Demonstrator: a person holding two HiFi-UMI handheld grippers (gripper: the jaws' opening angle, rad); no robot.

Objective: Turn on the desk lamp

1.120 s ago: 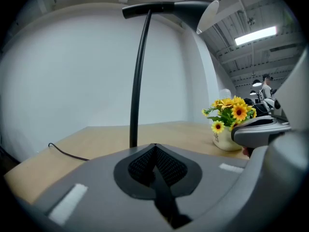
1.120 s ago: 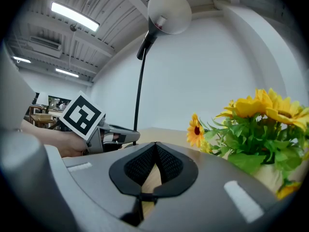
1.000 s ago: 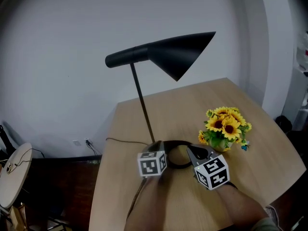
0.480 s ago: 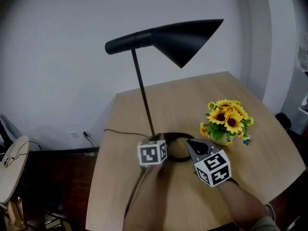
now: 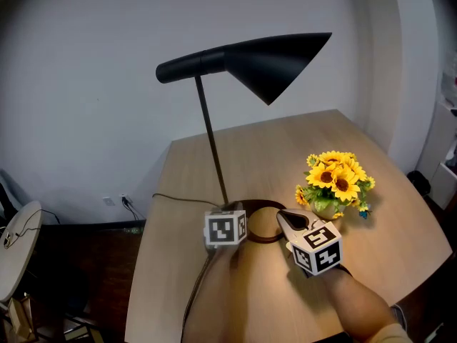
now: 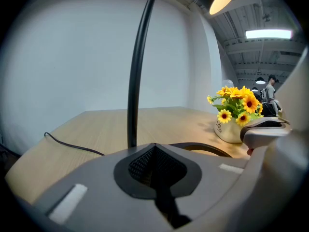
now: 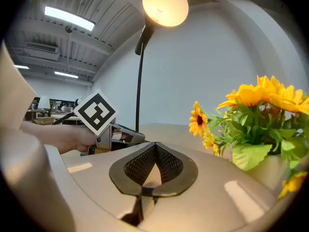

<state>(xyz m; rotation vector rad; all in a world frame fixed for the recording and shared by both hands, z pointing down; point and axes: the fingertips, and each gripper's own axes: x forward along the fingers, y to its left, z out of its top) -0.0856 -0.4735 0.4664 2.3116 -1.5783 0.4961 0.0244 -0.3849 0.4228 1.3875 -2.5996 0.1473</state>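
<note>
On the wooden table [image 5: 285, 145], I am holding 2 grippers, the left gripper [image 5: 233, 208] and the right gripper [image 5: 280, 217], both closed and empty, at the base of 1 desk lamp [image 5: 275, 59], which is glowing; 1 sunflower pot [image 5: 334, 186] is standing nearby.

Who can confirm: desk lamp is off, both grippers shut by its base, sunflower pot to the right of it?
Wrong on one point: the desk lamp is on, not off; the right gripper view shows its bulb glowing. The rest holds: left gripper and right gripper shut by its base, sunflower pot to the right.
</note>
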